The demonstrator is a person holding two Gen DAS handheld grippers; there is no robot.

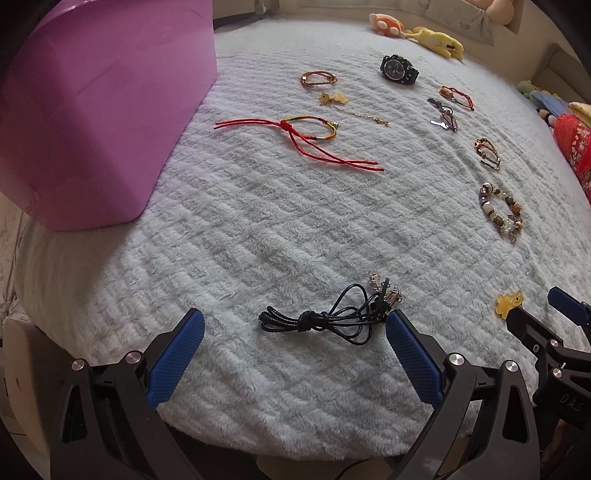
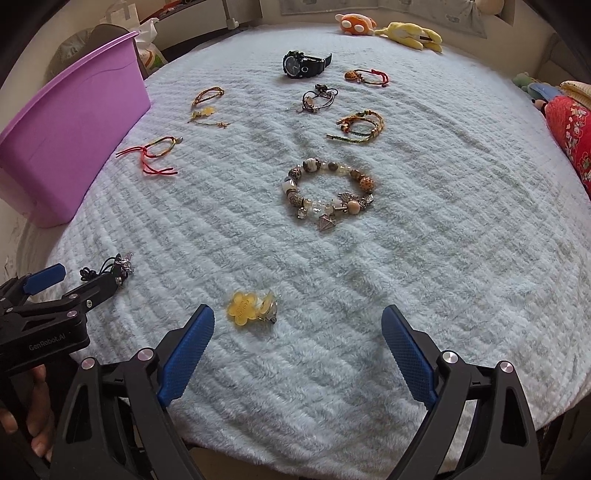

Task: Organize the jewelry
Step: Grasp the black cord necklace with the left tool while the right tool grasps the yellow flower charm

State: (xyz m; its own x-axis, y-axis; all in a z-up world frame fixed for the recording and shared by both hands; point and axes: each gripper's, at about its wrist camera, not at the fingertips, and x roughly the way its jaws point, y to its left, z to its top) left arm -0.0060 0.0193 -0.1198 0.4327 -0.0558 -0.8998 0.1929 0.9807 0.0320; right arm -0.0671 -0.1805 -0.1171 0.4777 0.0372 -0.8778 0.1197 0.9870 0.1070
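Jewelry lies spread on a pale fluffy blanket (image 1: 258,240). My left gripper (image 1: 295,332) is open, its blue pads on either side of a black cord necklace (image 1: 325,317) just ahead. My right gripper (image 2: 297,328) is open, with a yellow flower charm (image 2: 245,308) just ahead by its left pad. A beaded charm bracelet (image 2: 328,188) lies further ahead in the right wrist view. A red string bracelet (image 1: 306,136), a black watch (image 1: 399,70) and several woven bracelets lie beyond. A purple bin (image 1: 92,110) stands at the left.
Plush toys (image 1: 417,31) lie at the blanket's far edge. A red patterned cushion (image 2: 570,136) sits at the right. The blanket's near edge drops off just below both grippers. Each gripper shows in the other's view, side by side.
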